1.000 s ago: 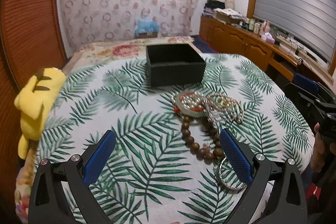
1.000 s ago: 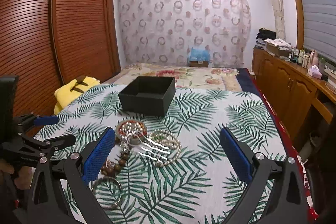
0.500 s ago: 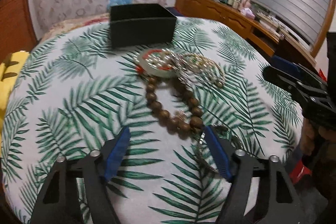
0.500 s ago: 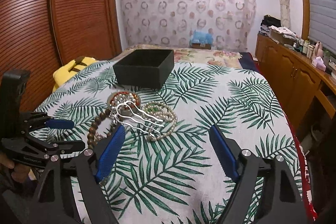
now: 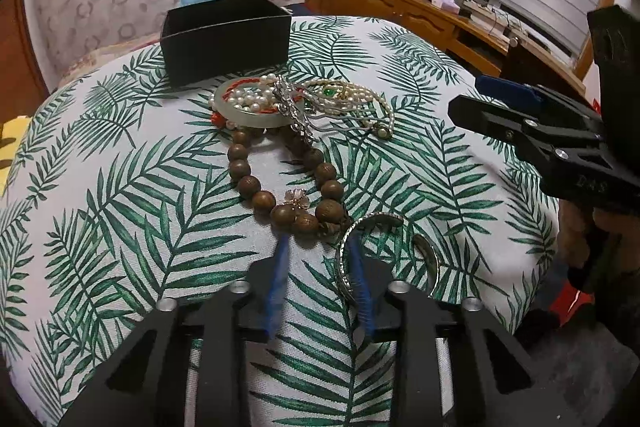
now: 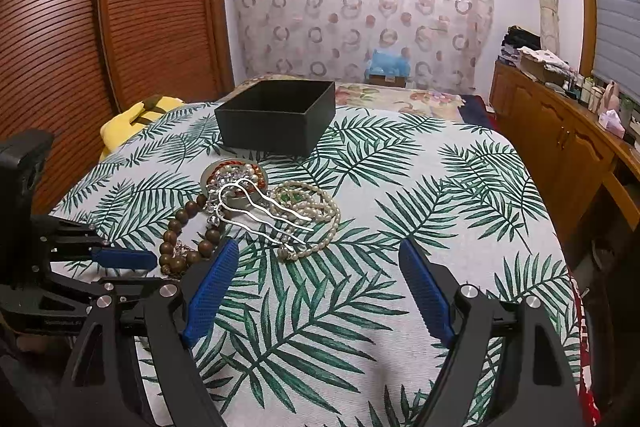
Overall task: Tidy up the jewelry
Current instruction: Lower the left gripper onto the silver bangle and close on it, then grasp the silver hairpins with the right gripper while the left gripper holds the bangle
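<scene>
Left gripper (image 5: 318, 267) half-closed, one blue finger inside the silver bangle (image 5: 386, 251), near rim hidden behind it; firm grip unclear. Right gripper (image 6: 318, 285) spread wide over bare leaf-print cloth (image 6: 400, 227). Wooden bead bracelet (image 5: 280, 183), pearl strands (image 6: 312, 211), hair comb (image 6: 260, 207) tangled before black box (image 6: 276, 115), interior unseen.

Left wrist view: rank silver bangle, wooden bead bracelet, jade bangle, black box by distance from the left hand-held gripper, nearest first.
1. Silver bangle: at the tips of the left hand-held gripper, its right finger inside the ring.
2. Wooden bead bracelet: just beyond the tips, centre.
3. Jade bangle: farther, in the tangled pile.
4. Black box: farthest, behind the pile.
</scene>
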